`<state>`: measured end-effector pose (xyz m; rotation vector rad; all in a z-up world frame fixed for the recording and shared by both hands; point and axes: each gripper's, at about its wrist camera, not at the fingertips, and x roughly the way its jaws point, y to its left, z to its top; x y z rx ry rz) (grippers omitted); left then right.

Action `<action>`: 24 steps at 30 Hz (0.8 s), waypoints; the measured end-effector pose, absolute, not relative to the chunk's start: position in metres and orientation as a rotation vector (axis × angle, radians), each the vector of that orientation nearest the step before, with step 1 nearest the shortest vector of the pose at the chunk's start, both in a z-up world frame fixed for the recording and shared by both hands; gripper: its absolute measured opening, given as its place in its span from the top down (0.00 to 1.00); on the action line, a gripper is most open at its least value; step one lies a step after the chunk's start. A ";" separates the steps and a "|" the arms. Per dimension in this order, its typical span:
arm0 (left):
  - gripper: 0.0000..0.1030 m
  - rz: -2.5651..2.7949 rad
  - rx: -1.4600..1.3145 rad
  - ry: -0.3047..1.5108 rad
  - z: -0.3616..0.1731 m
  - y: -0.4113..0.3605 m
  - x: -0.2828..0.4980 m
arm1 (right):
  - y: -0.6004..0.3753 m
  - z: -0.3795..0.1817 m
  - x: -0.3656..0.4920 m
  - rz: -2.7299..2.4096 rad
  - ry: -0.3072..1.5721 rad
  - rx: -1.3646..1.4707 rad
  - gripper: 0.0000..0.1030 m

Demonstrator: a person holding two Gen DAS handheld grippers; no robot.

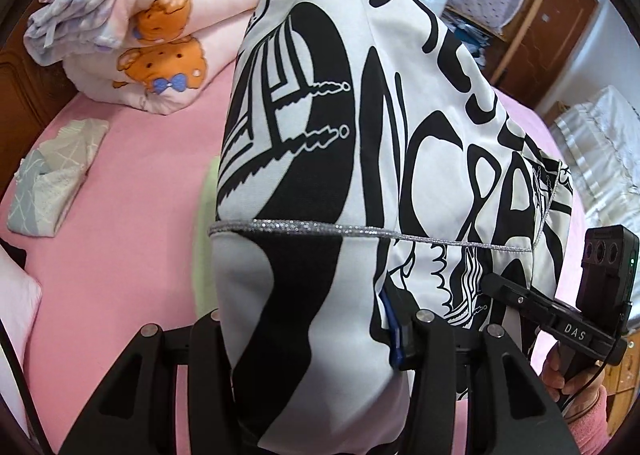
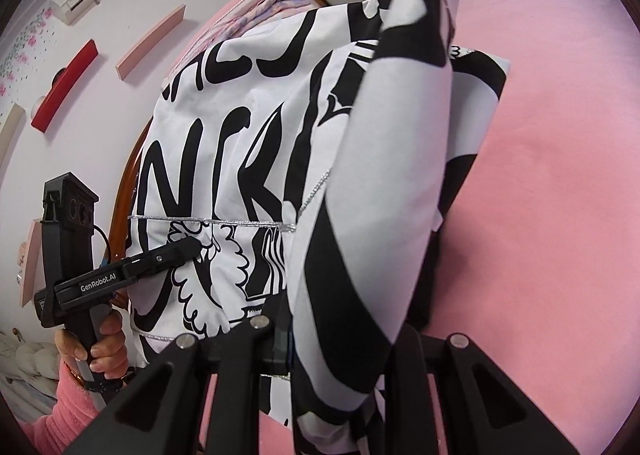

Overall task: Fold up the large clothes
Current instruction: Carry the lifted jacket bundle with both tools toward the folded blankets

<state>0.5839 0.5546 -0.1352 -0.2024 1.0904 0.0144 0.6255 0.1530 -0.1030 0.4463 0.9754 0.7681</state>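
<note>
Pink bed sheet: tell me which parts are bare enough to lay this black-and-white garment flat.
Both grippers hold the garment lifted. The bed sheet is bare to its right in the right wrist view. A second bare strip runs between the garment and the small folded grey cloth. Crowded: the far corner, with the bear-print quilt, and the left edge, with a pillow.

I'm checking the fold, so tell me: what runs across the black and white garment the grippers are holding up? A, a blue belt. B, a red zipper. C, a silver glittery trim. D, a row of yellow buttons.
C: a thin silver glittery trim crosses the black and white garment held over the pink bed.
</note>
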 end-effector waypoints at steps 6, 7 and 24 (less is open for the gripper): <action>0.55 0.057 -0.240 1.173 -0.202 0.601 0.608 | 0.194 -0.160 0.665 0.825 1.044 0.457 0.82; 0.55 0.062 -0.262 1.200 -0.216 0.606 0.609 | 0.199 -0.172 0.670 0.828 1.066 0.458 0.82; 0.27 -0.085 -0.503 1.242 -0.336 0.677 0.615 | 0.235 -0.252 0.703 0.835 1.214 0.257 0.72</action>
